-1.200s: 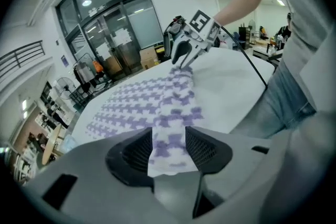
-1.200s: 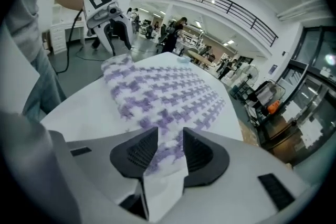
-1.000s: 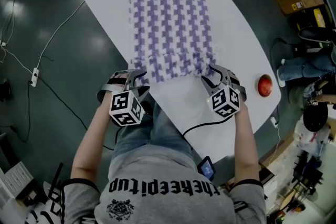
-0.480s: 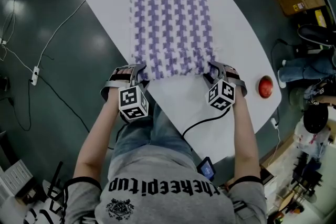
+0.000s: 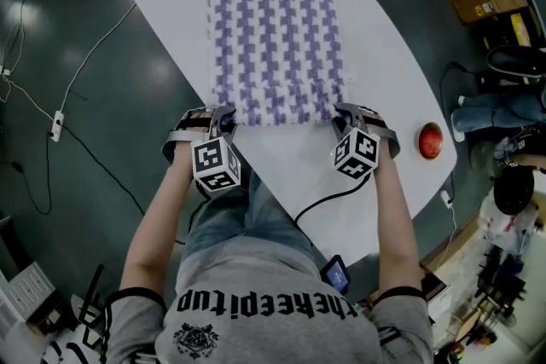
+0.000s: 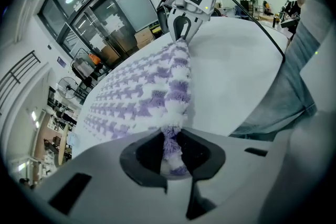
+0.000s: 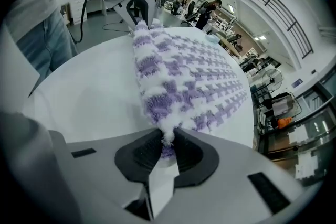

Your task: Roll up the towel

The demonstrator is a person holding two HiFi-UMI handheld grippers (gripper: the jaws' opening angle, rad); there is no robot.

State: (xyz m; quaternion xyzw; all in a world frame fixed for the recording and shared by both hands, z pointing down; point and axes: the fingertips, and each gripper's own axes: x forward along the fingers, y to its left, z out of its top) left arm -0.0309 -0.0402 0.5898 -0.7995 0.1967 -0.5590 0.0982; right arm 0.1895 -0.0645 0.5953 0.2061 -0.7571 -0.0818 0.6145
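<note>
Near edge: the left tongs (image 5: 223, 118), just closed, are clamped on the near left corner of the towel (image 5: 277, 38). The right tongs (image 5: 343, 115), just closed, are clamped on its near right corner. Beyond these, the towel is laid flat on the worktop (image 5: 384, 81).

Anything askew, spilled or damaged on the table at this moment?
Nothing stands out. The towel lies flat and square on the table. The left gripper and right gripper, jaws just closing, each pinch a near corner, slightly bunching that edge.

Towel (image 7: 181, 78) corner in just-closed right hand-held gripper (image 7: 167, 145)
</note>
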